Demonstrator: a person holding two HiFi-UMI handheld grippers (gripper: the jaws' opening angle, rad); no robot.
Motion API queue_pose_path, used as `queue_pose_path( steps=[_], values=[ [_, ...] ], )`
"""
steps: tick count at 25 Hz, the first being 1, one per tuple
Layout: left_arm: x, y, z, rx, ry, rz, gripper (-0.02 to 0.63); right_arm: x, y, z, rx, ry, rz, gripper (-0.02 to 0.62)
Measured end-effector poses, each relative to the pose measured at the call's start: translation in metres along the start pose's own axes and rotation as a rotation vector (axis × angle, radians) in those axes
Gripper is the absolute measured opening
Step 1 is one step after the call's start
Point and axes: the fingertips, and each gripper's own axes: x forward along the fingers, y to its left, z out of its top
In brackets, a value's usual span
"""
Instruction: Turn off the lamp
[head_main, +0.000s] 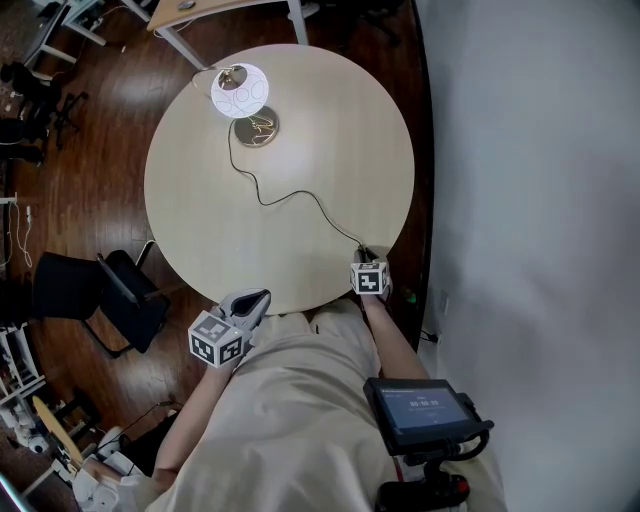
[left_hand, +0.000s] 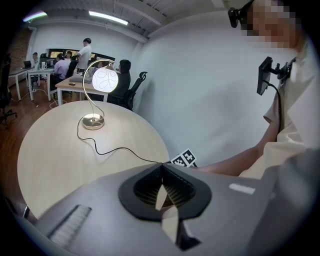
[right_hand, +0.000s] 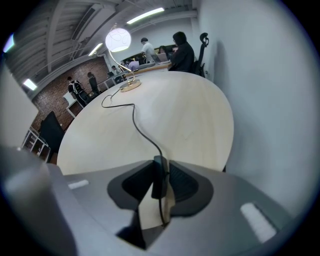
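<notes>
The right gripper (right_hand: 160, 170), the nearer one, seems to pinch the inline switch (right_hand: 160, 181) lengthwise along the cord (right_hand: 134, 117), with the lit lamp (head_main: 240, 92) far across the table (head_main: 330, 150) and the left gripper (left_hand: 161, 186) closed and empty.

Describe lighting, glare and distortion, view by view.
Head view: even light, lit lamp shade glares white. Left gripper view: fisheye bends the table edge, corners vignetted dark. Right gripper view: same warping; cord switch between the hand-held gripper's jaws is soft-focused.
</notes>
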Motion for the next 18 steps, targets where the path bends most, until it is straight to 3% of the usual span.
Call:
queue_pose_path(
  steps=[15, 18],
  values=[
    [-0.0011, -0.0023, -0.0027, 0.009, 0.006, 0.005, -0.023, 0.0026, 0.0010, 0.0008, -0.009, 0.018, 0.002, 0.087],
    [-0.0021, -0.0011, -0.0026, 0.009, 0.007, 0.007, -0.022, -0.0011, 0.0072, 0.0048, -0.039, 0.028, 0.011, 0.061]
  ],
)
